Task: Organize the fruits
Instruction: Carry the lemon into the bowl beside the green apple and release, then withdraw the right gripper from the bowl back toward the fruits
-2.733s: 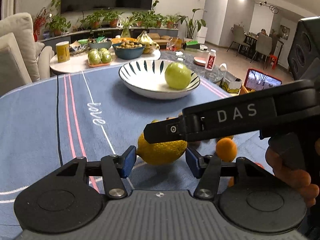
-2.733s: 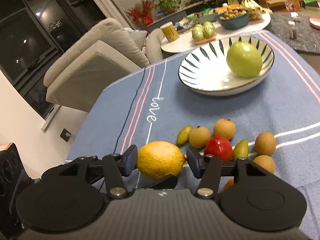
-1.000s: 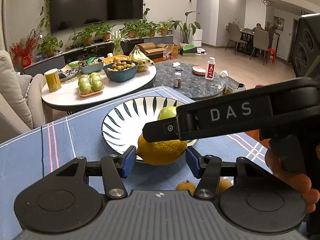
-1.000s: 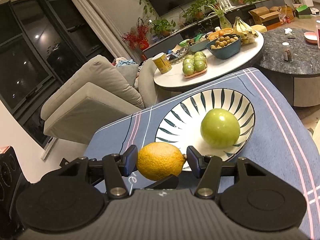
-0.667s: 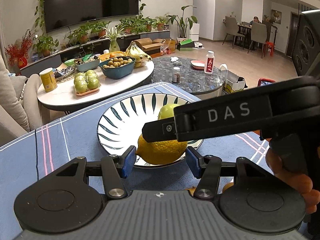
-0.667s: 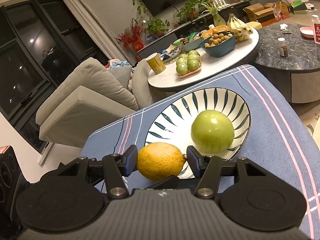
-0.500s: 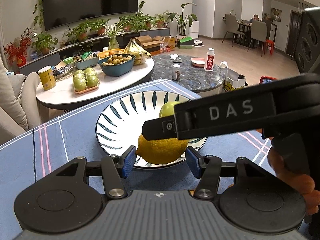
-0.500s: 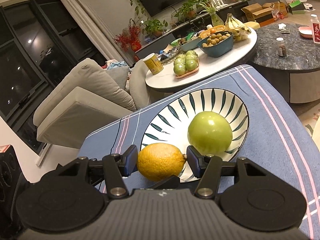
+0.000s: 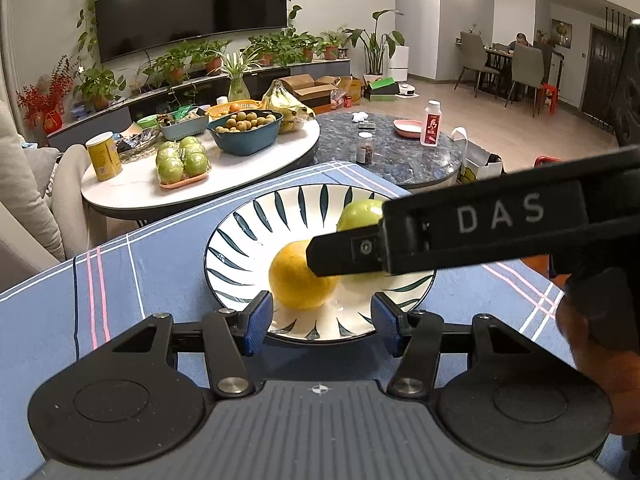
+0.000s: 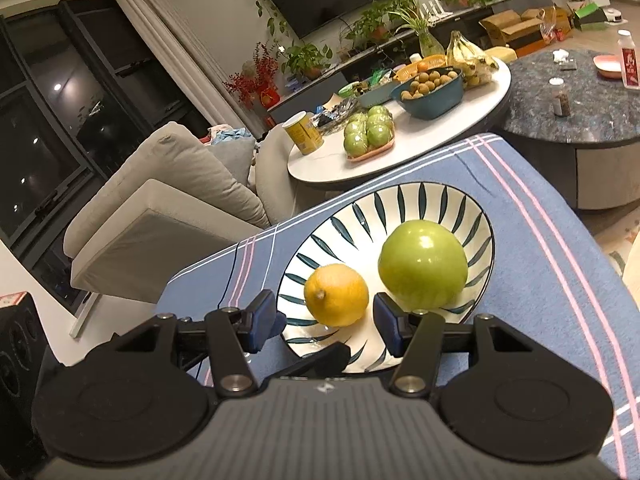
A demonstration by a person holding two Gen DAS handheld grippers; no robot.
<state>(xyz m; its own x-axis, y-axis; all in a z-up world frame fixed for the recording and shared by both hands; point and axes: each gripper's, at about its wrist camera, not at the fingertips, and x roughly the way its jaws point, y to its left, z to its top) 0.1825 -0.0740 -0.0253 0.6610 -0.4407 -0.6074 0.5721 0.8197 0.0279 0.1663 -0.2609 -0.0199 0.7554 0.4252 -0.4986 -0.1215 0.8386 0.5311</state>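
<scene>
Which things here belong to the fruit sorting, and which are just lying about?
Job: yellow lemon, round green fruit, white bowl with dark leaf stripes.
Lying about: yellow can, teal bowl of small brown fruits, tray of green fruits, bunch of bananas, red-labelled white bottle.

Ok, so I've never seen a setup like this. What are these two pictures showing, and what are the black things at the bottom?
There is no robot here. A person holds a two-finger tool in each hand, and a camera on each tool looks forward along its fingers.

One picture comes from the left hand-held gripper, the other from the right hand-held gripper.

On the blue cloth stands a striped plate with a lemon and a green apple in it.

Neither gripper seems to hold anything. The lemon lies just past the right one's pads, with gaps on both sides.
</scene>
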